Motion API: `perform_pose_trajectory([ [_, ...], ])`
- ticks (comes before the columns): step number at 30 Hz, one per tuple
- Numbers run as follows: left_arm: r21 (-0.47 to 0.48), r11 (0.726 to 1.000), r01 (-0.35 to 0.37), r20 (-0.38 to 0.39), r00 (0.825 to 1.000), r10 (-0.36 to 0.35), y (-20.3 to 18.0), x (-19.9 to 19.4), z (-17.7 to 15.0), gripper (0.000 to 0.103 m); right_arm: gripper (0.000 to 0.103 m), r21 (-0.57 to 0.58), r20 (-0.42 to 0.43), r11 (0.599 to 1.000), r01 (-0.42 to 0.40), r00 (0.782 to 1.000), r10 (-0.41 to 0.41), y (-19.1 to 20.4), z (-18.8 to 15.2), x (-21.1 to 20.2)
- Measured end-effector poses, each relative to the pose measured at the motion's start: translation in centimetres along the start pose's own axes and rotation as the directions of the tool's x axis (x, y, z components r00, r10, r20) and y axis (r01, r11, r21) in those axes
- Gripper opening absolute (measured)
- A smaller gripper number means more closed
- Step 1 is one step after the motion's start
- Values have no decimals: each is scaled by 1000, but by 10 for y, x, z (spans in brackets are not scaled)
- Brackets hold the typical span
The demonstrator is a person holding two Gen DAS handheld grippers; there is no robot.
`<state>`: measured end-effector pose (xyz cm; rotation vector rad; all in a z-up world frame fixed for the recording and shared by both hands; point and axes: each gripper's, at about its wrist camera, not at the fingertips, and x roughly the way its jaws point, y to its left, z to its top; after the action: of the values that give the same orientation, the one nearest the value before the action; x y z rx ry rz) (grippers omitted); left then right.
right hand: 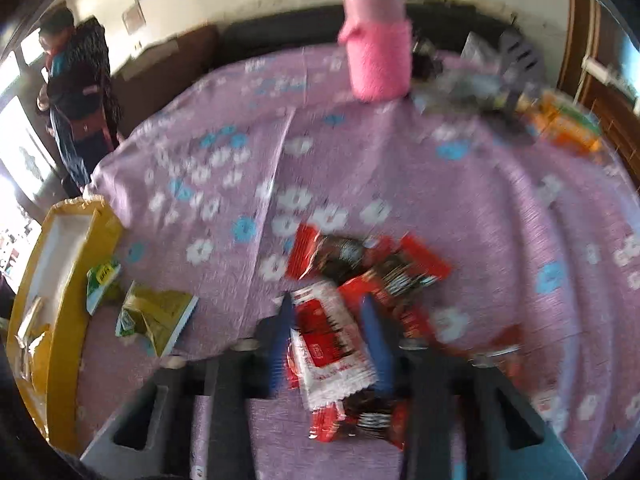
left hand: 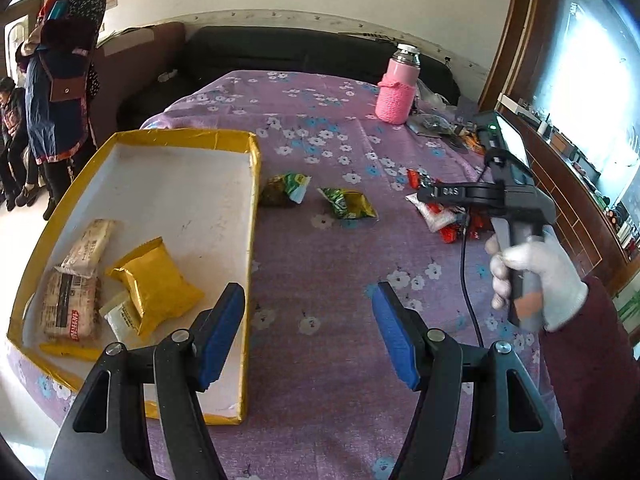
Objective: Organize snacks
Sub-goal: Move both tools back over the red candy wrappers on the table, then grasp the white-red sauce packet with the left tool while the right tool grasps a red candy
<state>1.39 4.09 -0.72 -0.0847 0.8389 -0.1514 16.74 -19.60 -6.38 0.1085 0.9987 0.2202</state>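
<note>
Two grippers are held over a floral cloth (left hand: 320, 264): left gripper (left hand: 308, 332) jaws apart beside the tray (left hand: 250, 240); right gripper (right hand: 328, 336) jaws flank a wrapper (right hand: 328, 344), contact unclear through blur; a sofa (left hand: 280, 52) lies beyond.

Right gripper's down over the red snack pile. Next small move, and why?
Probably close the right gripper on the red-and-white packet. Its blue pads already sit on either side of that packet, with a gap still showing, so nothing looks gripped yet. The left gripper hangs open and empty beside the yellow tray, where packets already lie.
</note>
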Motion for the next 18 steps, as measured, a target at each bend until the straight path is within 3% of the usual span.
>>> perform_pose_trajectory([
  [3,-12,1000,1,-12,1000,-2,5,6,0,66,15,-1,-78,993,-122,990,121,15,-16,-5],
  [4,-13,1000,6,-17,1000,-6,5,7,0,66,16,2,-113,985,-173,979,172,21,-23,-6],
  [5,-13,1000,10,-19,1000,-10,5,9,-1,66,19,7,-155,961,-275,950,273,24,-31,-11],
  [6,-12,1000,12,-20,1000,-12,5,9,-2,66,19,12,-153,944,-329,933,327,23,-36,-18],
  [7,-10,1000,16,-22,1000,-16,5,11,-2,66,18,16,-111,938,-347,931,347,16,-38,-32],
  [9,-10,1000,20,-28,999,-20,4,12,-3,66,27,27,-19,955,-295,955,295,-4,-35,-55],
  [12,-14,999,40,-40,998,-41,1,17,-4,66,57,100,117,986,-135,985,123,-53,-27,-83],
  [14,-14,998,56,-53,997,-57,-3,22,-5,66,59,176,137,980,-92,988,68,-83,-26,-87],
  [18,-9,997,82,-82,993,-83,-13,30,-6,66,61,259,131,963,-76,990,43,-113,-32,-76],
])
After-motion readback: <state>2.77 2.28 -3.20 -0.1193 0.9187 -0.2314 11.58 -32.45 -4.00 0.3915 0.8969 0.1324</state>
